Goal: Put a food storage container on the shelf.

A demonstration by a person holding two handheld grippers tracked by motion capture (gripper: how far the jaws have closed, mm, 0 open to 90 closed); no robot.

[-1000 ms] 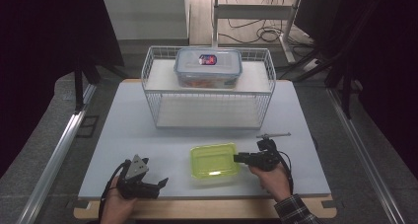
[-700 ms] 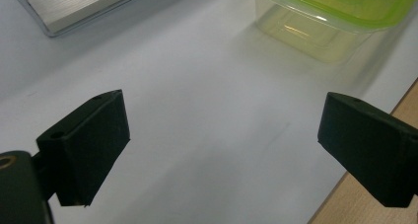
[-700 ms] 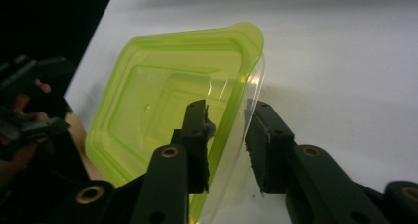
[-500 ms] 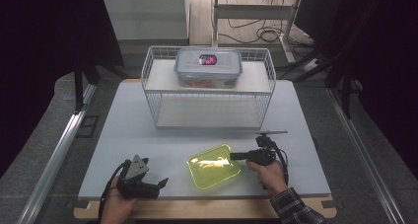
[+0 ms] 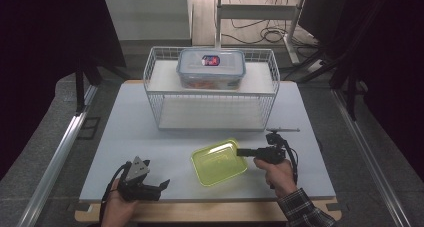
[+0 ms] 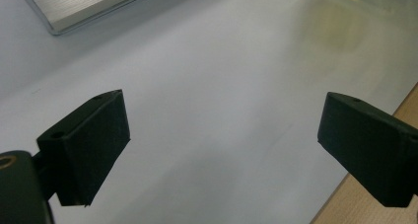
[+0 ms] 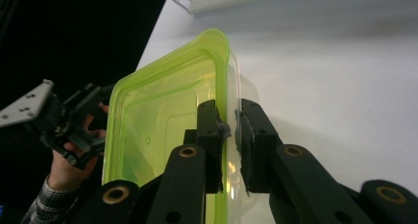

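Observation:
A yellow-green translucent container (image 5: 217,162) sits tilted near the front middle of the white table (image 5: 135,137), its right side raised. My right gripper (image 5: 240,152) comes in from the right and is shut on that right rim. In the right gripper view the jaws (image 7: 229,113) pinch the green rim (image 7: 162,115), a clear plastic layer beside it; they have just closed on it. My left gripper (image 5: 162,183) rests at the front left, held by a hand, open. Its fingers (image 6: 93,145) stand wide apart with only bare table between them.
A white wire rack (image 5: 155,102) stands at the back middle of the table, with a lidded clear box (image 5: 211,69) on its upper shelf. A thin metal rod (image 5: 283,130) lies just behind the right hand. The table's wooden front edge (image 5: 210,212) runs close below both hands.
The green container lay flat a second ago; now its right side is raised and it has turned slightly, with the right gripper pinching its rim. The left gripper has stayed put.

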